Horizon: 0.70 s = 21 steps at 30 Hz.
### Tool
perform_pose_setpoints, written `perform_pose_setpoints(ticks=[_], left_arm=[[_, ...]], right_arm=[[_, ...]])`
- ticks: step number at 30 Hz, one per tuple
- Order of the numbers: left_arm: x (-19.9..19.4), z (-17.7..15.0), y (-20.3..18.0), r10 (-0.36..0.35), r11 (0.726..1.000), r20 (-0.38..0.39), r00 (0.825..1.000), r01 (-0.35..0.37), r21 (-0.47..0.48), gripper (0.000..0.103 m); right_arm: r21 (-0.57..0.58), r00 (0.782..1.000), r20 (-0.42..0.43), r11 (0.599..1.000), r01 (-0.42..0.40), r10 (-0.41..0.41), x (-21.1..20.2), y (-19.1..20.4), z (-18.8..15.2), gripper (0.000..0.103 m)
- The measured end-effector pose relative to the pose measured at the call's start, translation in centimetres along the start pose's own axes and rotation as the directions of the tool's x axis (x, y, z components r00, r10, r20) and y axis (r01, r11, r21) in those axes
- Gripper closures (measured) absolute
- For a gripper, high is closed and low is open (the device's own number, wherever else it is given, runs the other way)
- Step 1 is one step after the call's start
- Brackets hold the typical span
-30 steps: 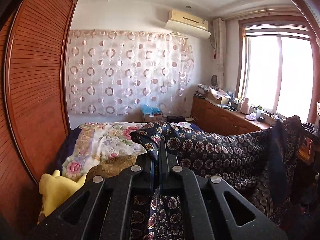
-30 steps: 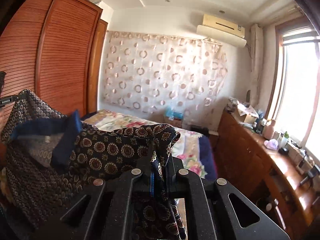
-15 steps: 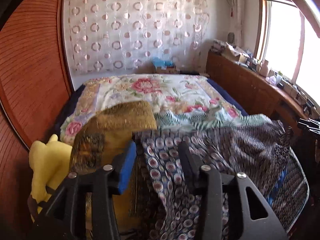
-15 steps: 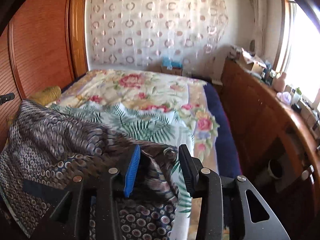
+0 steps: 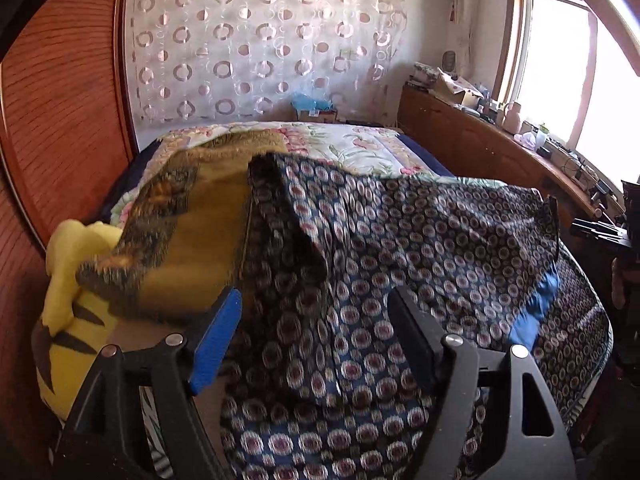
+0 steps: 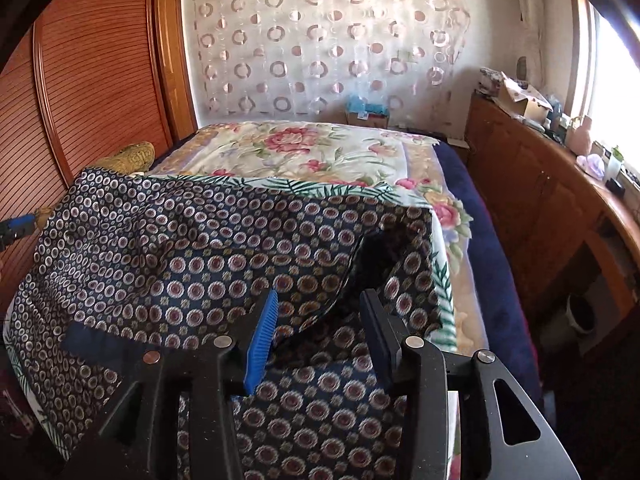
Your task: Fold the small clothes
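A dark navy garment (image 5: 420, 240) printed with round medallions lies spread over the near end of the bed, a blue band (image 5: 532, 312) showing at its right side. My left gripper (image 5: 316, 292) hovers just over its left part. The jaws are opening wide, and cloth lies loose between them without being pinched. In the right wrist view the same garment (image 6: 180, 248) drapes across the bed corner. My right gripper (image 6: 320, 294) stands open over a raised fold, its pads clear of the cloth.
A brown-gold cushion (image 5: 192, 232) and a yellow plush toy (image 5: 68, 280) lie left of the garment. A floral bedspread (image 6: 312, 148) covers the bed. A slatted wooden wardrobe (image 6: 100, 80) stands on the left. On the right, a cluttered wooden cabinet (image 6: 540, 208) runs under the window.
Both grippers held the garment up in the air, shut on its edge. They came down to the bed and opened, and the garment now lies on the bedspread.
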<state>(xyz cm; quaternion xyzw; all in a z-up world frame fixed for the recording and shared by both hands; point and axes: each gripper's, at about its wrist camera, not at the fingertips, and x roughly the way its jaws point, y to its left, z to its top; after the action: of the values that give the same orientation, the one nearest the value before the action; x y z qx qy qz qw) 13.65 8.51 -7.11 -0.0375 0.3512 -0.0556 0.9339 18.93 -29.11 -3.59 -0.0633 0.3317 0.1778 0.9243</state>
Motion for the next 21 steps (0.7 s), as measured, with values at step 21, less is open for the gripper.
perform_pose_setpoints(ticks=[21], left_arm=[[2.7,-4.0,-0.1,0.028,0.999,-0.094,0.995,-0.029,-0.012,0.027]], right_arm=[[0.023,0.981,-0.163,0.994,-0.104,0.106,5.6,1.3,-2.2,0.059]])
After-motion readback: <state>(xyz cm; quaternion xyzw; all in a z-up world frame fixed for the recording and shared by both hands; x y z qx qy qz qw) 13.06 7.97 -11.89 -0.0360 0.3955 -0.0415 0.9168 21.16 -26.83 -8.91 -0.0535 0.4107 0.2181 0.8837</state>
